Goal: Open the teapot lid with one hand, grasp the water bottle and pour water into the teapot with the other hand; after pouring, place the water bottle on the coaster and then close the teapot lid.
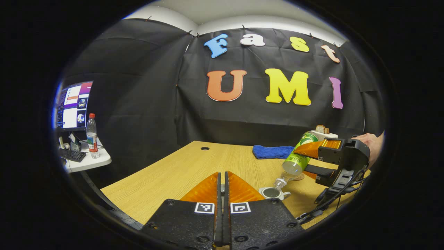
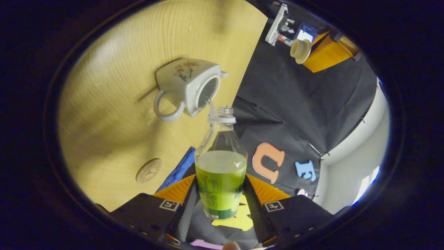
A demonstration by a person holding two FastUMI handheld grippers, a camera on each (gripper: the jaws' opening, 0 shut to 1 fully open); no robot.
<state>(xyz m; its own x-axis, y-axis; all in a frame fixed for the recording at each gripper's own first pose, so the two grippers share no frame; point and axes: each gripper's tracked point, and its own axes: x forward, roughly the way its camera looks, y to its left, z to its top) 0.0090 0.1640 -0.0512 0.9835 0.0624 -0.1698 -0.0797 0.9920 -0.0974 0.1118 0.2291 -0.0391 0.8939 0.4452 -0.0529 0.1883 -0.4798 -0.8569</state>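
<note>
The white teapot (image 2: 189, 88) stands on the wooden table (image 2: 114, 52) with its top uncovered; in the left gripper view the teapot (image 1: 271, 193) sits just right of my fingers. My right gripper (image 2: 220, 178) is shut on the green-labelled water bottle (image 2: 221, 173), which is uncapped and tilted. The bottle's mouth (image 2: 222, 113) hangs at the teapot's opening, and a thin trickle leaves it. The same bottle (image 1: 297, 158) slants down in the right gripper (image 1: 302, 160), held by a hand. My left gripper (image 1: 223, 173) is shut. Farther off, the left gripper (image 2: 324, 52) holds the teapot lid (image 2: 300, 49) in the air.
A round coaster (image 2: 149, 171) lies on the table near the bottle's base. A blue cloth (image 1: 272, 151) and a white toaster with bread (image 1: 323, 133) sit toward the back. A side table (image 1: 88, 161) at left carries a second bottle (image 1: 92, 136), a keyboard and a monitor.
</note>
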